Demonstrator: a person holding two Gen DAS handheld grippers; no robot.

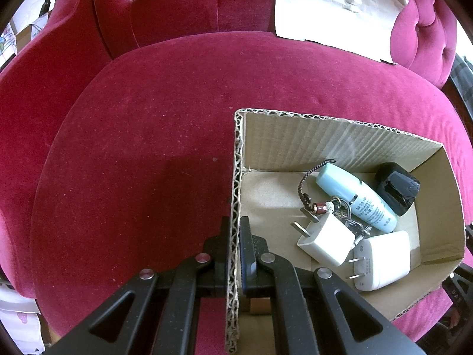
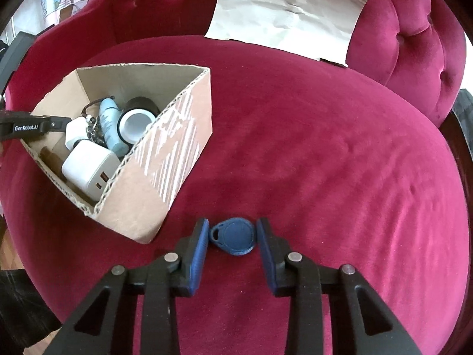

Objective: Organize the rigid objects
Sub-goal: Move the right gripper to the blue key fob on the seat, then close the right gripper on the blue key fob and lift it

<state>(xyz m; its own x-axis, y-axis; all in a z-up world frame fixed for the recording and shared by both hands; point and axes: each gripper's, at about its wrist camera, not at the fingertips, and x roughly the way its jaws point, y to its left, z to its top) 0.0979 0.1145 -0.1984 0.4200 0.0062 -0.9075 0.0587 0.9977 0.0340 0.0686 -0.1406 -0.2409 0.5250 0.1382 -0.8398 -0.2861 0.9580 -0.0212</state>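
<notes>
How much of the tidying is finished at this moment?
Done: two white chargers, a pale blue tube and keys lie in the cardboard box. In hand: left gripper clamps the box wall; right gripper brackets the blue key fob. Left: boxing it.

red velvet sofa (image 2: 325, 148): tufted back, wide seat cushion | creased paper sheet (image 2: 289, 9): propped vs backrest at seat's far edge, twd right corner | room clutter far left, blurry

Daylight, bright enough. White paper (image 1: 334, 6) on the red sofa (image 1: 165, 94) blows out. Soft shadow under the left gripper (image 1: 235, 224). Heavy fisheye bend, dark vignette in corners. Focus sharp.
</notes>
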